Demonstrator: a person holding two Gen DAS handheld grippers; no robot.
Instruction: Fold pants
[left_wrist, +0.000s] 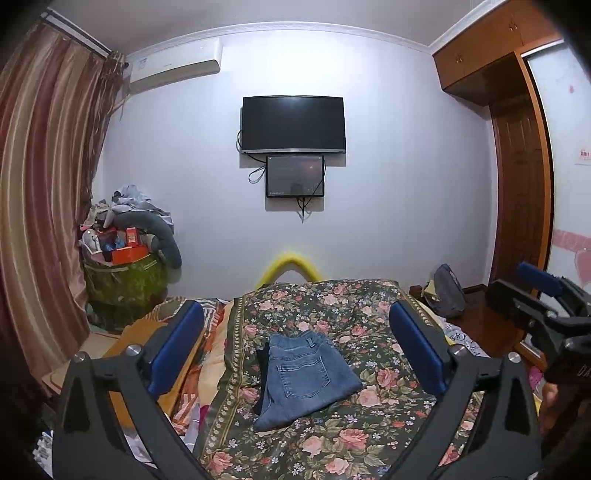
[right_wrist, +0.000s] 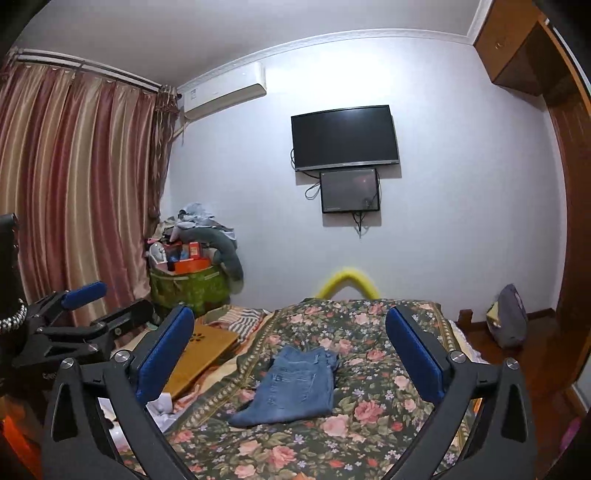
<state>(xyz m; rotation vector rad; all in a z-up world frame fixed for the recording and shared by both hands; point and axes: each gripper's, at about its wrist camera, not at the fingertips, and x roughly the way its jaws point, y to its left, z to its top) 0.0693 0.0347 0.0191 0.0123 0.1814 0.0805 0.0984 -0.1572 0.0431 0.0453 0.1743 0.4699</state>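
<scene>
On the bed, left wrist view: the folded jeans (left_wrist: 304, 376) lie on the flowered bedspread (left_wrist: 332, 439), back pocket up, waistband toward 12 o'clock and a folded corner toward 7 o'clock. The left gripper (left_wrist: 297, 350) stands wide, its blue pads (left_wrist: 173, 350) apart at 9 and 3 o'clock with nothing between them, clear of the jeans. The right gripper (left_wrist: 532, 295) shows at 3 o'clock, its jaws also apart. On the far wall hang a television (left_wrist: 293, 123) and, just below it, a smaller screen (left_wrist: 295, 176). A heaped basket (left_wrist: 123, 280) stands at 9 o'clock beside the curtain (left_wrist: 44, 184).

Right wrist view: the jeans (right_wrist: 295, 387) lie near the centre of the bedspread (right_wrist: 369, 413), untouched. The right gripper (right_wrist: 290, 354) is wide and empty. The left gripper (right_wrist: 96, 306) appears at 9 o'clock, parted. A grey bag (right_wrist: 511, 317) rests at 3 o'clock against the wall.
</scene>
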